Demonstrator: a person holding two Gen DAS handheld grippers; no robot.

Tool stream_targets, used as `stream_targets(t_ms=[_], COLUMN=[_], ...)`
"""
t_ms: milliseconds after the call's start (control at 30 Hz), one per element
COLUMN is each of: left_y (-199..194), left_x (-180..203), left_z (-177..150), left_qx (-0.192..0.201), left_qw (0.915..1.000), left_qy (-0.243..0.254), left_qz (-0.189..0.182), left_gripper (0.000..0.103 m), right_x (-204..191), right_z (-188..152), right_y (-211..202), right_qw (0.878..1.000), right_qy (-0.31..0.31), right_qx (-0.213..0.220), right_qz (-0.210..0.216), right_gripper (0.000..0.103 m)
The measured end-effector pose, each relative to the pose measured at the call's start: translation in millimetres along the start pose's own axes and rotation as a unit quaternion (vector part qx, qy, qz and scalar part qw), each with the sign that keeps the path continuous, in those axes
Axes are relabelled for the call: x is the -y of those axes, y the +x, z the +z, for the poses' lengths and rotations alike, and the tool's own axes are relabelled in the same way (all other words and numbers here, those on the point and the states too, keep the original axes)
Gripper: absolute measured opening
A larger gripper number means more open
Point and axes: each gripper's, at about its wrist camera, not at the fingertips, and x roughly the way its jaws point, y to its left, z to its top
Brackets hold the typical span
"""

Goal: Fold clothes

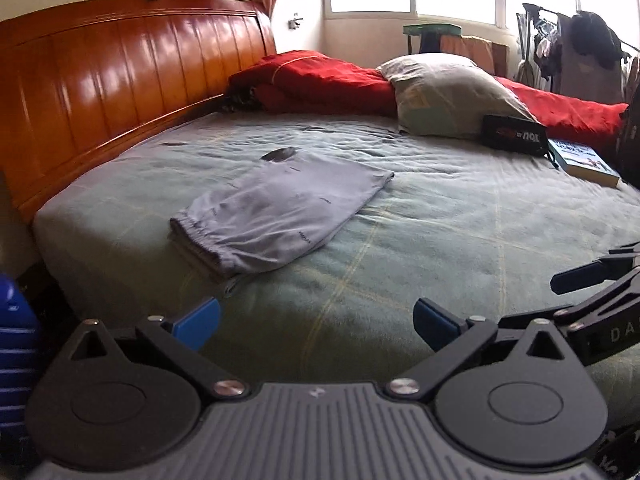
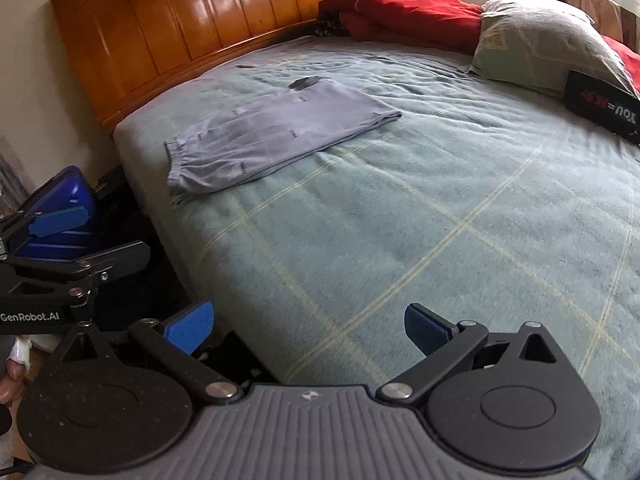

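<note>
Grey shorts (image 1: 276, 216) lie folded flat on the green bed cover (image 1: 440, 232), far left, near the wooden headboard (image 1: 120, 80). Left tool (image 1: 316, 320) hovers over the near edge of the bed, fingers apart, gripping nothing. Right tool (image 2: 308, 324) likewise spread and empty. Pillow (image 1: 448, 92), black case (image 1: 514, 134) and book (image 1: 584, 160) sit far right.

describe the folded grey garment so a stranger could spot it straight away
On the green checked blanket, near the wooden headboard, lies the folded grey garment. It is flat, pale grey with tiny dark marks, unlike the red bedding.
</note>
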Motion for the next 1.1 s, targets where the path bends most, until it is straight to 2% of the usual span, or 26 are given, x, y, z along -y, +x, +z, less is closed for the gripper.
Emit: stream_targets(t_ms=[500, 833, 1100], left_y=[-46.7, -56.1, -59.9], left_x=[9.9, 8.9, 10.9], left_z=[-17.4, -23.9, -22.6], left_qx=[-0.001, -0.015, -0.008], left_qw=[0.9998, 0.9997, 0.9999], left_qy=[0.003, -0.011, -0.006], left_qz=[0.017, 0.016, 0.013], left_gripper=[0.102, 0.102, 0.102], right_x=[-30.3, -42.8, -44.0], right_z=[-30.9, -43.2, -43.4], right_y=[-38.3, -58.3, -62.3], right_qw=[0.999, 0.998, 0.998], right_qy=[-0.028, -0.048, -0.048], right_qx=[0.016, 0.031, 0.038], right_qz=[0.005, -0.002, -0.004], right_gripper=[0.103, 0.103, 0.103])
